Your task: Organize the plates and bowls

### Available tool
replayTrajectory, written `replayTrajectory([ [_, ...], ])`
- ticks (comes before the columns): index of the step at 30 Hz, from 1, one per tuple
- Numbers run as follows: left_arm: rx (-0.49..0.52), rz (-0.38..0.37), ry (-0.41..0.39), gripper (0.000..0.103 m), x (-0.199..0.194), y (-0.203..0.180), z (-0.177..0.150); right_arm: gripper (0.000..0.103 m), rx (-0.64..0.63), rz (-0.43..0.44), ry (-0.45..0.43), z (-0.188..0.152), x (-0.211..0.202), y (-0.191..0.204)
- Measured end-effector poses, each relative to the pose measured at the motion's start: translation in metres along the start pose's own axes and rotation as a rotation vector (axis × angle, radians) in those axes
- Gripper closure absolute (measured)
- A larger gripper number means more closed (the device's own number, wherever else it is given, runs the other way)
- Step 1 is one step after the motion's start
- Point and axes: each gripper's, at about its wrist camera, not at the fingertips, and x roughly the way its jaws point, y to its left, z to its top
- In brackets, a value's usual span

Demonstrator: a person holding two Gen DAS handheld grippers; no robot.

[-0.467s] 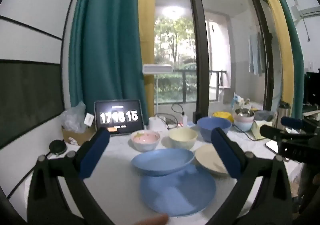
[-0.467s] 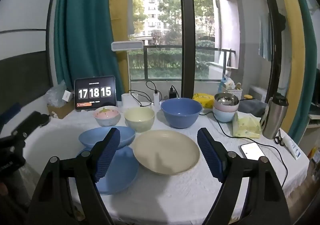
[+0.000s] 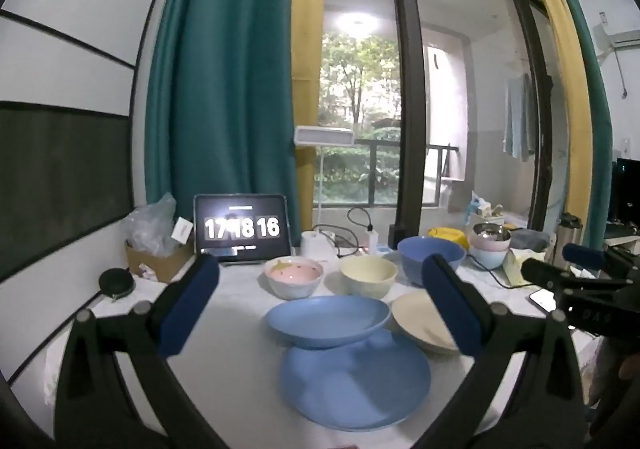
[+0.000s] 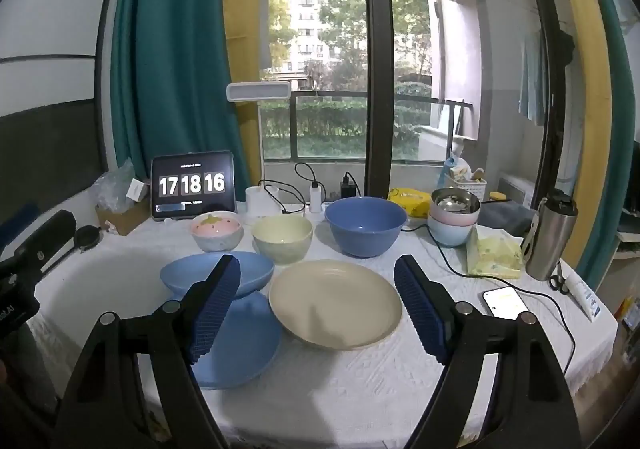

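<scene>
Both grippers hang with fingers spread wide, gripping nothing: the left gripper [image 3: 320,305] above the shallow blue dish [image 3: 328,320], the right gripper [image 4: 318,307] above the cream plate [image 4: 335,303]. The dish overlaps the flat blue plate's [image 3: 356,381] far rim, just left of the cream plate. Behind that plate stand three bowls: pink [image 4: 217,230], cream [image 4: 282,238], blue [image 4: 365,225]. Bare bench [image 4: 344,389] lies before it.

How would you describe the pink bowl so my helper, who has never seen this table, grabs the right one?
Find the tablet clock standing at the table's back left. Directly in front of it begins a row of three bowls; the pink bowl is the leftmost and smallest. Unlike the plain yellow bowl and big blue bowl beside it, it has a white outside and a patterned pink inside.
</scene>
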Motion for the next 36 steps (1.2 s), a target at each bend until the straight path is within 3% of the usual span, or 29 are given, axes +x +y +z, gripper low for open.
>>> replayTrajectory([
  [36, -0.024, -0.013, 0.037, 0.001, -0.003, 0.011, 0.004, 0.020, 0.005, 0.008, 0.003, -0.003, -0.004, 0.000],
])
